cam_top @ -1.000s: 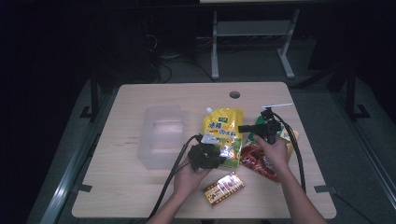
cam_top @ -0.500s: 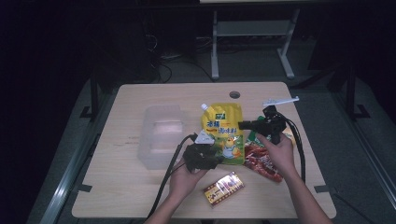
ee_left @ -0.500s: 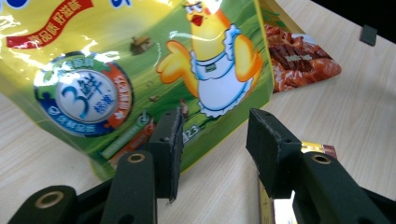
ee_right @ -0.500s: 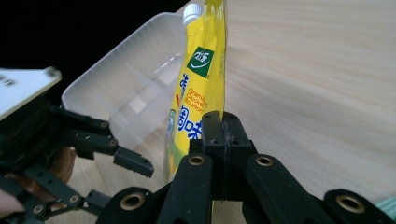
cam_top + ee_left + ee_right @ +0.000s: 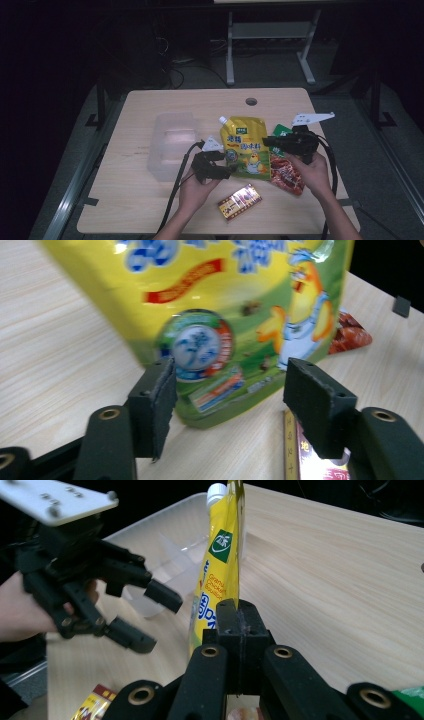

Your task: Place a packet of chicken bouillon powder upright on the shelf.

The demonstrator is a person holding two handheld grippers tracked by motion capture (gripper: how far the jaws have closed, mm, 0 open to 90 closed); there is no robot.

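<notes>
A yellow spouted sauce pouch (image 5: 244, 150) with a cartoon chick is tipped up off the table on its right side. My right gripper (image 5: 267, 141) is shut on the pouch's (image 5: 220, 570) right edge, and in the right gripper view its jaws (image 5: 239, 625) meet on the foil. My left gripper (image 5: 227, 171) is at the lower left corner of the pouch. Its jaws have just been opening and now stand open (image 5: 230, 395). The bottom edge of the pouch (image 5: 225, 315) lies between them, with neither pad pressing on it.
A clear plastic container (image 5: 170, 145) stands left of the pouch. A red snack bag (image 5: 286, 174) and a green packet (image 5: 281, 131) lie under my right hand. A small brown and yellow packet (image 5: 240, 200) lies near the front edge. A cable hole (image 5: 251, 101) is at the back.
My left jaws have spread apart off the pouch's lower edge. My right gripper has risen and drawn to the right with the pouch's edge, tipping the pouch up.
</notes>
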